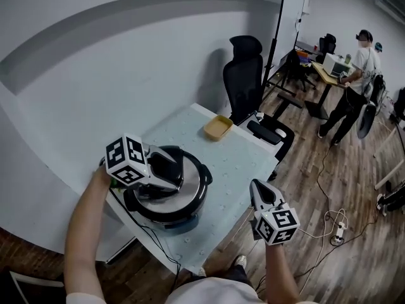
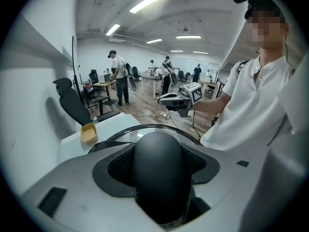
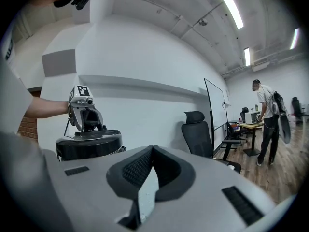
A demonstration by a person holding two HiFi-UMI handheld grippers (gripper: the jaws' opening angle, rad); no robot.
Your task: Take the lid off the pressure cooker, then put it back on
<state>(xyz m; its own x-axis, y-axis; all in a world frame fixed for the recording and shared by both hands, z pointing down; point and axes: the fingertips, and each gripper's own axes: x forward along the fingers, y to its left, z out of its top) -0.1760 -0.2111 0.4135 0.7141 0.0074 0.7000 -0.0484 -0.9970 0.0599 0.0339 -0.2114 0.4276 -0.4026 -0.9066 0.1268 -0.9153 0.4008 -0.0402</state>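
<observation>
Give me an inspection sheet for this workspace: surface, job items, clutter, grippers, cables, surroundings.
Surface: pale table, small marks across it.
Job's things: pressure cooker near the table's front-left corner; lid looks seated on it.
Clutter: yellow tray at the far edge.
Grippers: left gripper shut on the lid knob; right gripper shut, empty, held in the air to the cooker's right.
Cables: black cord hanging below the cooker; power strip with leads on the floor.
Surroundings: office chair, wood floor, people at distant desks.
</observation>
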